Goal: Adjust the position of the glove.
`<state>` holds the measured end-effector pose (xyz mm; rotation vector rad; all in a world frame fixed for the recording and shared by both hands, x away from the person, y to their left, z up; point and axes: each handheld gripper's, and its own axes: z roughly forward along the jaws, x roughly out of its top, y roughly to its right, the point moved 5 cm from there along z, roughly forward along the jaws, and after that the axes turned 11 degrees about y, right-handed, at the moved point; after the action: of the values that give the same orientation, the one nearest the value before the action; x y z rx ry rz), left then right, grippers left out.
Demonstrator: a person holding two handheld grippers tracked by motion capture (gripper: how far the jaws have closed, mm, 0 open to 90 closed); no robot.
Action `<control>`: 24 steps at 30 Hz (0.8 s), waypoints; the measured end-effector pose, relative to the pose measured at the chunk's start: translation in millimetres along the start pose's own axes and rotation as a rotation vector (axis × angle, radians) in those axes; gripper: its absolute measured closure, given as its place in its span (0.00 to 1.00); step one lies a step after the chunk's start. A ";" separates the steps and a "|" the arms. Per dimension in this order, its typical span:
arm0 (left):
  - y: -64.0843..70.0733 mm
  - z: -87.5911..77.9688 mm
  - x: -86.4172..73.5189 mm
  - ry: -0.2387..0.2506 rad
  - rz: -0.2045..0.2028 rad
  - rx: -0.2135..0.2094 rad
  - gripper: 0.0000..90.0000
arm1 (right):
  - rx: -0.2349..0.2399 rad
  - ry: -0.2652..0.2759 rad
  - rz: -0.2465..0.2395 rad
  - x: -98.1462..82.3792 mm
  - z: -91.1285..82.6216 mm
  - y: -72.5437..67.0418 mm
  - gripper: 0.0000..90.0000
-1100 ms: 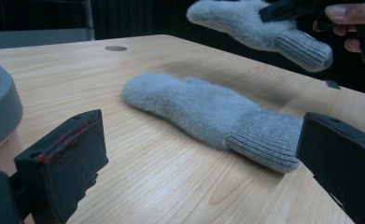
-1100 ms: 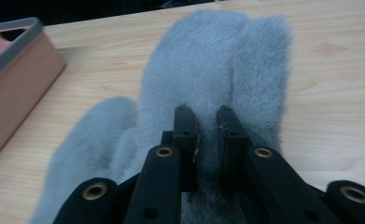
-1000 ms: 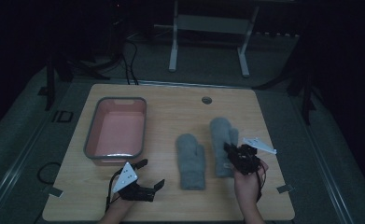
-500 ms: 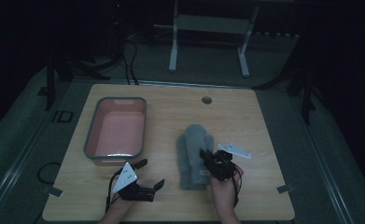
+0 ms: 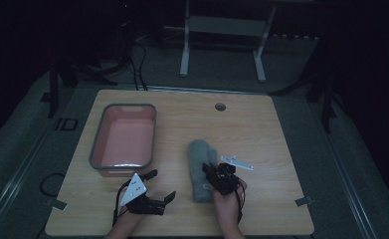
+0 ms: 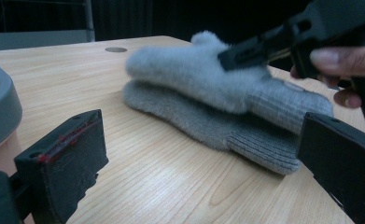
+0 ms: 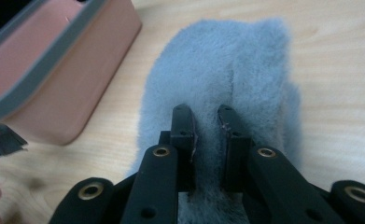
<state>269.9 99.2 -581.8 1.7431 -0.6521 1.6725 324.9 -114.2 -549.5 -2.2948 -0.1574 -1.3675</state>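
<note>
The right gripper pinches a fold of the upper grey mitten between nearly closed jaws that have just been opening slightly, and the fabric is between them. That mitten lies stacked on the lower grey mitten, toward the near edge of the wooden table, right of centre. The left gripper rests near the near-left corner, jaws wide apart and empty, just in front of the pink bin.
</note>
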 end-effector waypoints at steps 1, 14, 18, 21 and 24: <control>0.0 -0.1 0.0 0.000 0.000 0.000 0.02 | -0.007 -0.006 -0.006 -3.2 2.0 0.8 0.87; 1.0 -0.3 1.3 0.013 0.016 0.002 0.02 | 0.045 -0.026 -0.024 -0.3 2.7 3.5 0.63; 1.5 -0.6 3.5 0.013 0.020 0.007 0.02 | 0.081 -0.007 -0.092 14.0 -1.6 5.9 0.51; 2.4 -0.8 4.1 0.000 0.040 0.020 0.02 | 0.073 0.021 -0.173 30.1 -6.0 14.1 0.46; 2.9 0.3 3.8 -0.023 0.038 0.027 0.02 | 0.097 -0.005 -0.205 43.7 -8.7 21.2 0.46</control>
<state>268.2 97.2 -577.8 1.7818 -0.6802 1.6966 346.6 -142.7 -515.6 -2.2511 -0.4618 -1.4188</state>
